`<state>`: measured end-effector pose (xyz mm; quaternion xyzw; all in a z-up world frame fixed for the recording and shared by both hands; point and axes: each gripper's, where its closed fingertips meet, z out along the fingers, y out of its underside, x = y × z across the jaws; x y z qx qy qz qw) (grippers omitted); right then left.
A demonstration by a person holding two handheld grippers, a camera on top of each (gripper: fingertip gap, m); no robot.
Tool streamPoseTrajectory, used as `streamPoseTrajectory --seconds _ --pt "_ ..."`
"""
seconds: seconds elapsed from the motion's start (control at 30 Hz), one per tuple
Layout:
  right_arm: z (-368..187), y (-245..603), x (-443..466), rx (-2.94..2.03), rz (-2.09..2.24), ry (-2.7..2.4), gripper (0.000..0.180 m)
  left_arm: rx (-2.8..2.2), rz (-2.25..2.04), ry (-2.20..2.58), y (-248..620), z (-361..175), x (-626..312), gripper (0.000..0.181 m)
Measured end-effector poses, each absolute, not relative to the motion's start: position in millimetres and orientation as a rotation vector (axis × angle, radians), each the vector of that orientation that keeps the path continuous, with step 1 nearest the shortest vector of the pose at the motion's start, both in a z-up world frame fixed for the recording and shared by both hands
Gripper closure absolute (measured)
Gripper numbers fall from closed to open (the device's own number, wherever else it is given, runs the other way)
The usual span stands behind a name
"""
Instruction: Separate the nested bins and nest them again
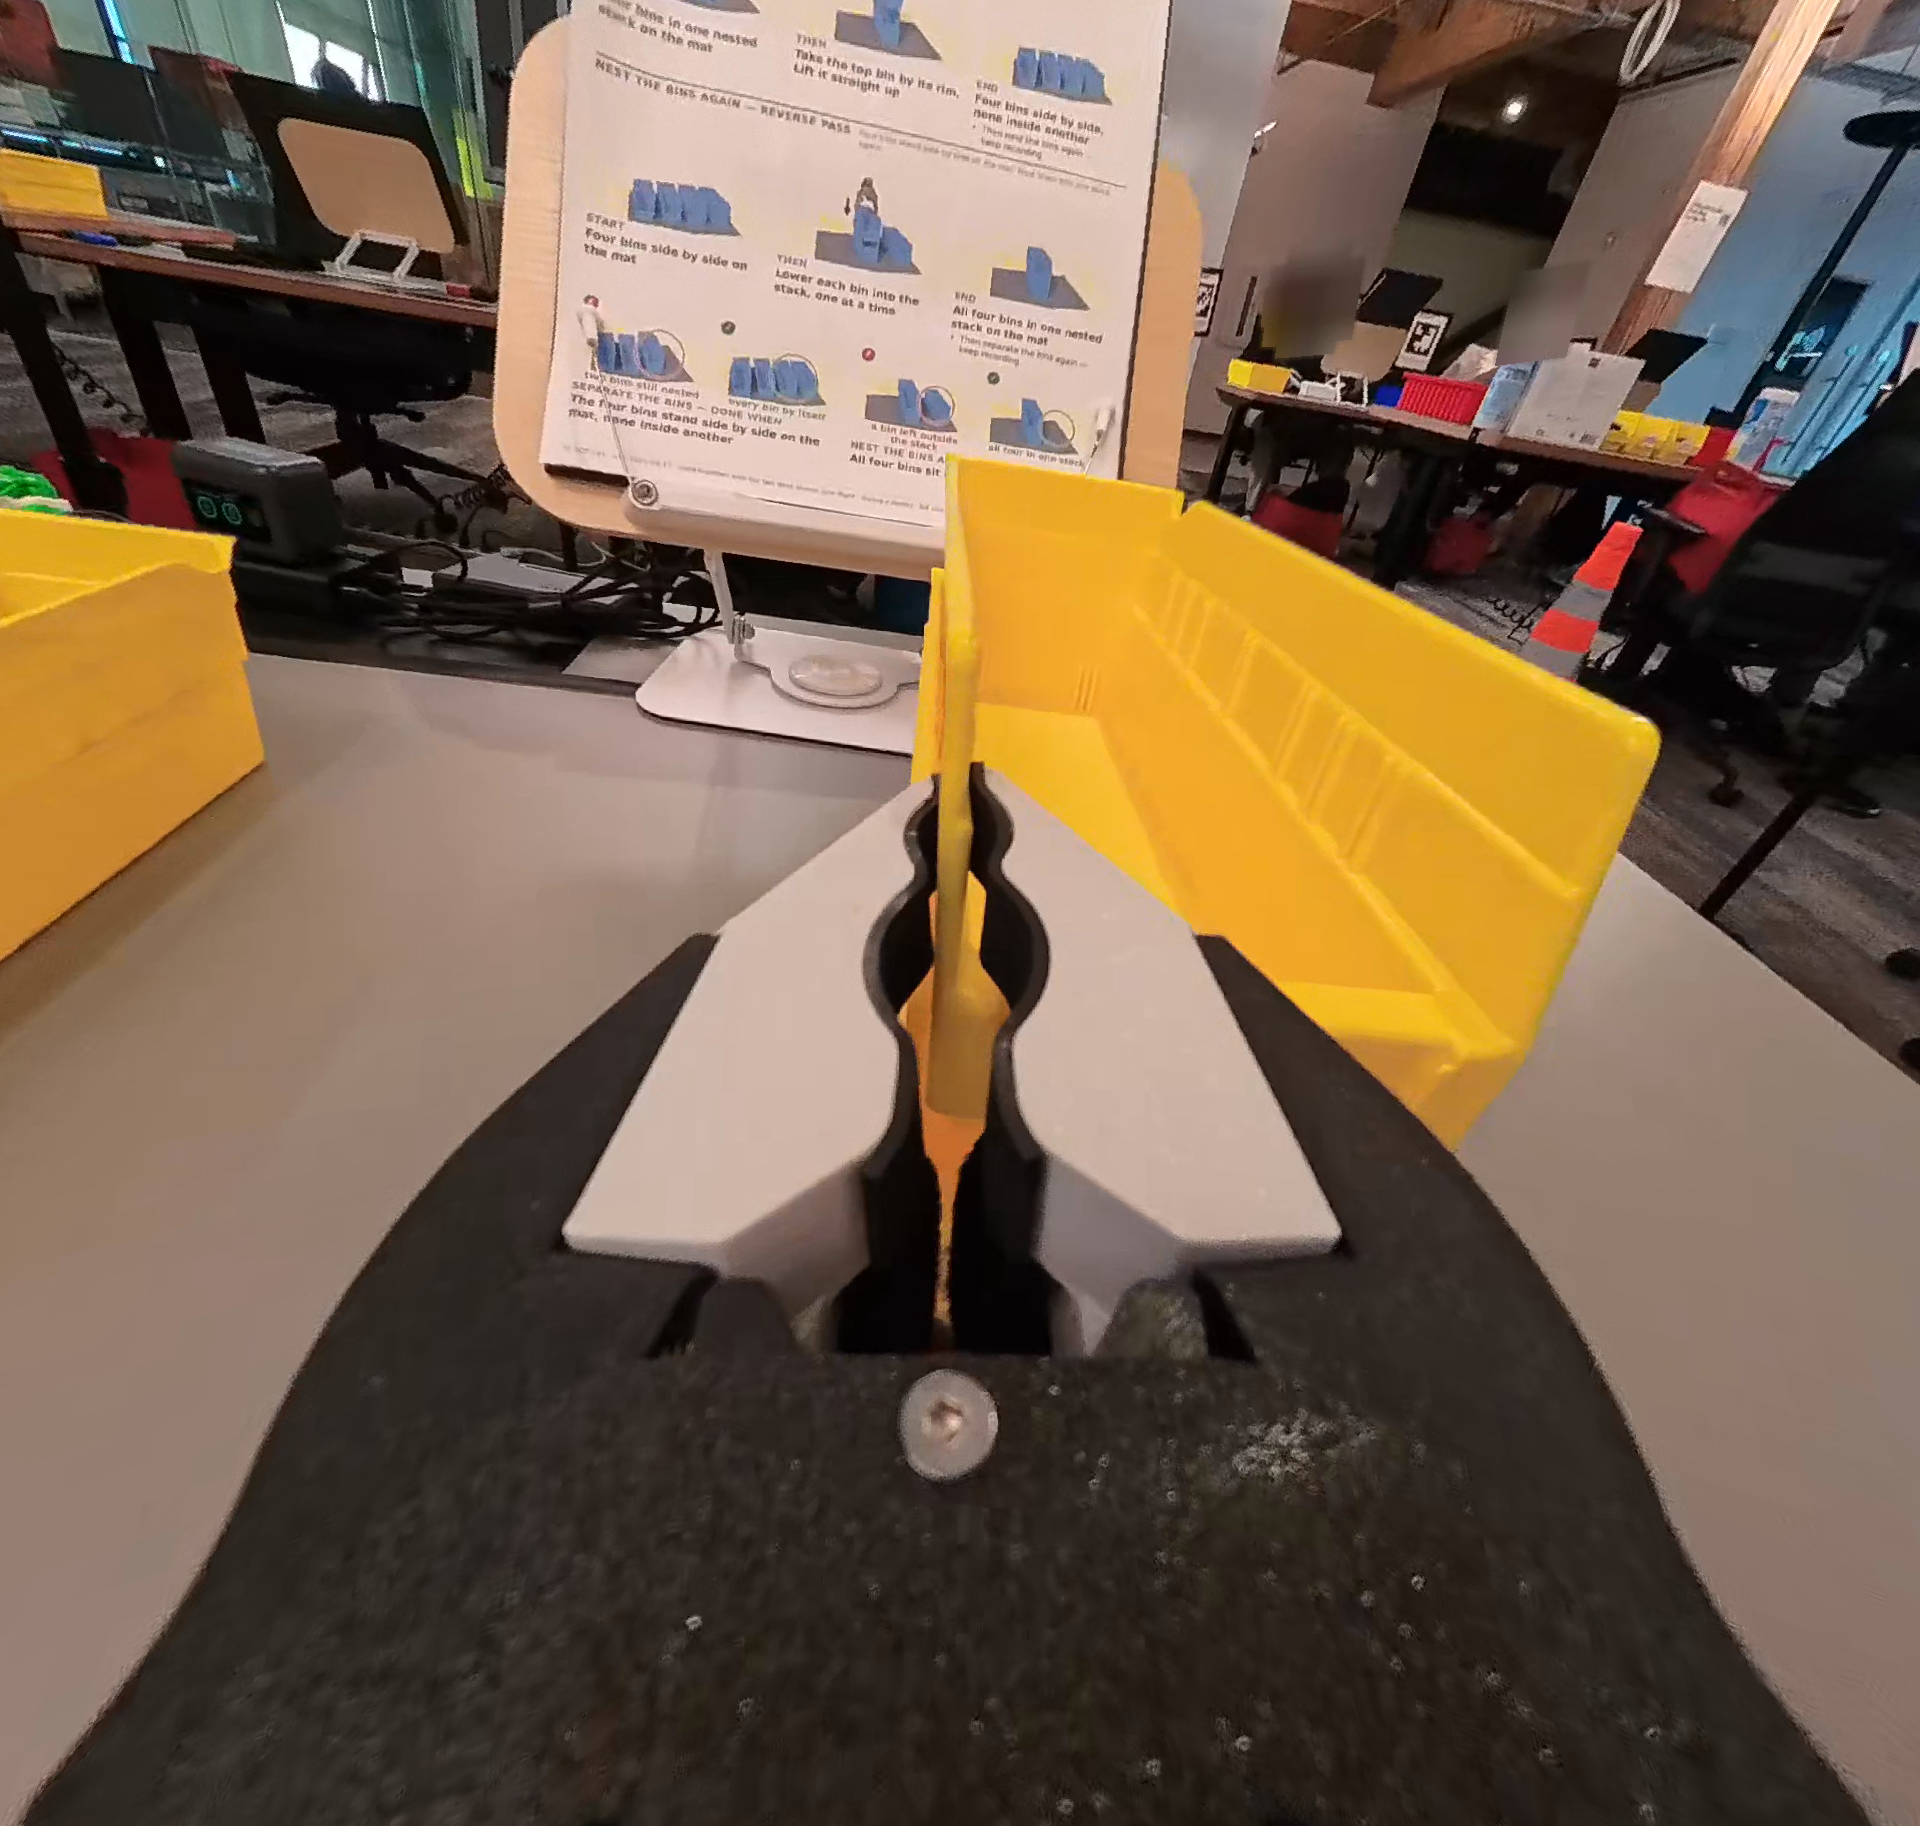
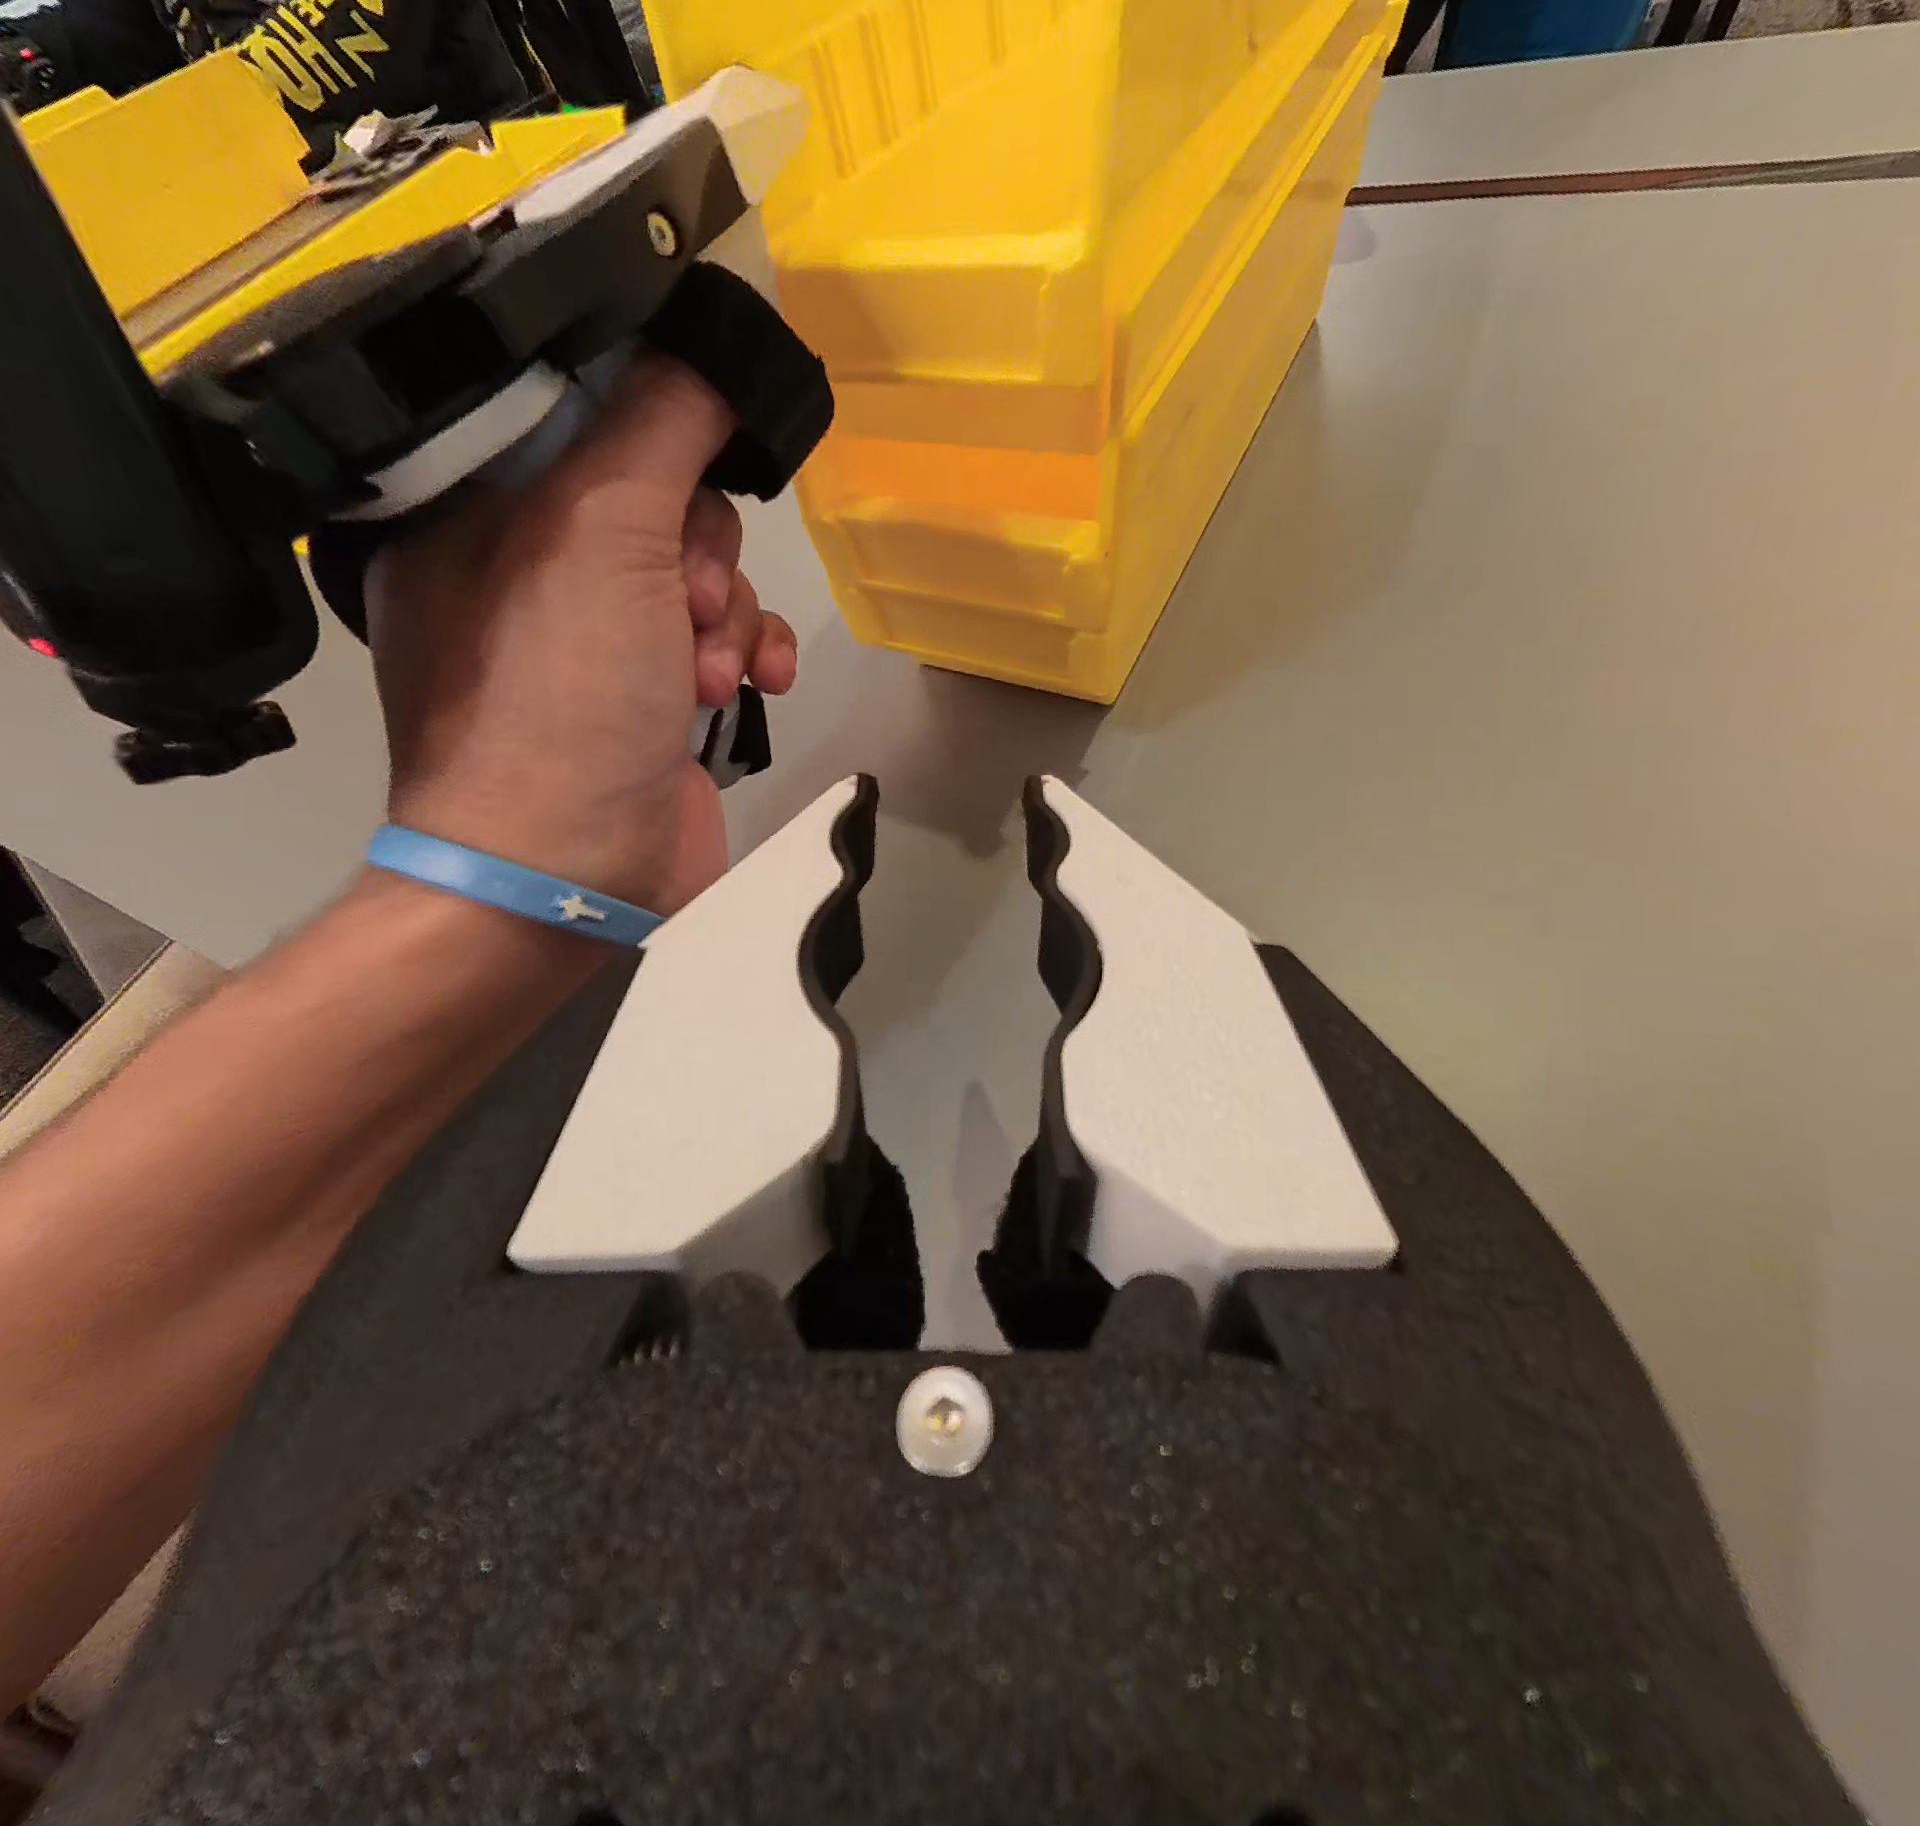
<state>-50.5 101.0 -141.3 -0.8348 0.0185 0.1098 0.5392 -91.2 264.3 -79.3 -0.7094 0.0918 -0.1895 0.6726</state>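
at the far left of the grey bench (image 1: 416, 945) sits another yellow bin (image 1: 114, 696), standing apart from the main work. behind the bench, left of centre, an instruction sheet (image 1: 862, 197) stands on a pale board. in the centre, the left gripper (image 1: 956, 945) has its jaws pinching the thin upright side wall of the top yellow bin (image 1: 1299, 768), which rises above the others and tilts slightly. seen from the right wrist, a hand (image 2: 561, 633) wearing a blue wristband (image 2: 499, 883) holds that gripper at the left wall of the nested stack (image 2: 1039, 488), which rests on the bench with several front lips layered one under another. to the right and nearer, the right gripper (image 2: 951, 810) has its jaws spread and empty, aimed at the stack's front end but not touching it.

the bins look like light, stiff, smooth plastic, so a wall pinch may slip or twist the bin. holding a lower bin's front lip with the free jaws would likely steady the stack while the top one lifts straight up.
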Motion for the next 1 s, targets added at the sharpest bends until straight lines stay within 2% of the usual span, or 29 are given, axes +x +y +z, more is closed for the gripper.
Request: streamPoseTrajectory --seconds 0.2,1.0 --pt "-144.4 102.0 -55.1 -1.999 0.269 0.03 0.151 -1.596 -0.399 0.235 261.8 -93.7 -90.9 0.181" --pt "-150.2 100.8 -59.9 -2.028 0.268 -0.003 0.151 -1.522 -0.41 0.216 262.3 -92.1 -87.1 0.181"
